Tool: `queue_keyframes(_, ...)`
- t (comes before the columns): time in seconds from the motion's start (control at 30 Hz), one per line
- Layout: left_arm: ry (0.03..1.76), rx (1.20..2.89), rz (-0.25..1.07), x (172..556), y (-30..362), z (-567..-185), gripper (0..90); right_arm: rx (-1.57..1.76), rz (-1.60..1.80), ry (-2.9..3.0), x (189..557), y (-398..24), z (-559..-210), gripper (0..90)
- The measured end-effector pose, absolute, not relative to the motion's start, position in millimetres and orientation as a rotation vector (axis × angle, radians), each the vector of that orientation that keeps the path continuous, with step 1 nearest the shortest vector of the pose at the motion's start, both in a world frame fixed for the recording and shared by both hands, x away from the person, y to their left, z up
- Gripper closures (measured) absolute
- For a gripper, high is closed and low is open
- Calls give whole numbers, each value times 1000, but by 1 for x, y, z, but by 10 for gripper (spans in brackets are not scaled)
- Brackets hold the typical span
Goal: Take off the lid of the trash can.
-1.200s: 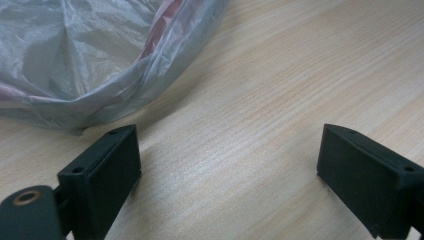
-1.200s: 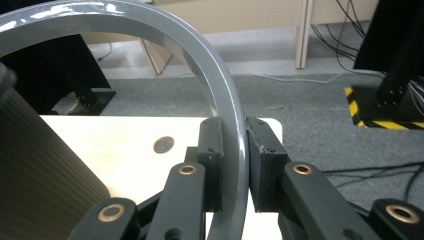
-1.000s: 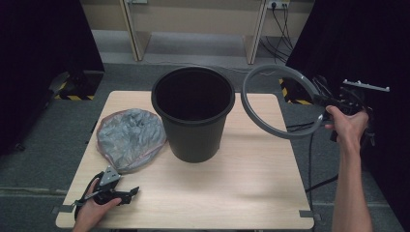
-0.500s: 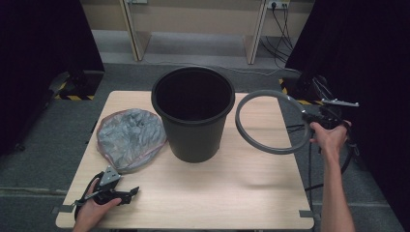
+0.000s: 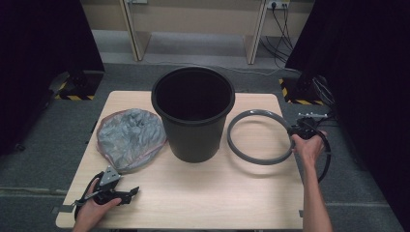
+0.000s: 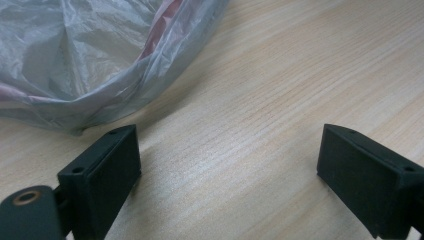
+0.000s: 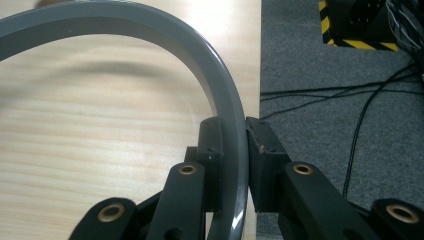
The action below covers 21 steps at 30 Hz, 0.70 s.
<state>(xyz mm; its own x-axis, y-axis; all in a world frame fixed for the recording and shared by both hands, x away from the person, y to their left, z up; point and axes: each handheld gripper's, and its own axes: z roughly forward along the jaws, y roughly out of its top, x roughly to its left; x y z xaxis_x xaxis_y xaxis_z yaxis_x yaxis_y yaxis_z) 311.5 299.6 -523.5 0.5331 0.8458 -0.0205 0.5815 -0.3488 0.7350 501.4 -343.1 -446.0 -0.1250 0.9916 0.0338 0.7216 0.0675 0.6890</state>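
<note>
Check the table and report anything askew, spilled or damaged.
Nothing is spilled or broken. The grey ring sits off the bucket, beside it on the table, clamped in the right gripper. The plastic bag lies crumpled left of the bucket, near the open left gripper.

Soft overhead light on the pale bench (image 5: 193, 193), dark surroundings, faint shadows, slight blur in close views.

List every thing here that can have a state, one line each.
Bucket: upright on the table, no bag in it, no ring on its rim.
Ring: at the table's right, clamped at its edge.
Bag: crumpled, left of the bucket.
Left claw: open, nothing between its jaws.
Right claw: shut on the ring.
</note>
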Motion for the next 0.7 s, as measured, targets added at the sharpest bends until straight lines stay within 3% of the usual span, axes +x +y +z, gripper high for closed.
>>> queue_keyframes(0.7, 1152, 2066, 480, 312, 300, -524, 95, 1717, 715, 1841, 501, -350, -487, 771)
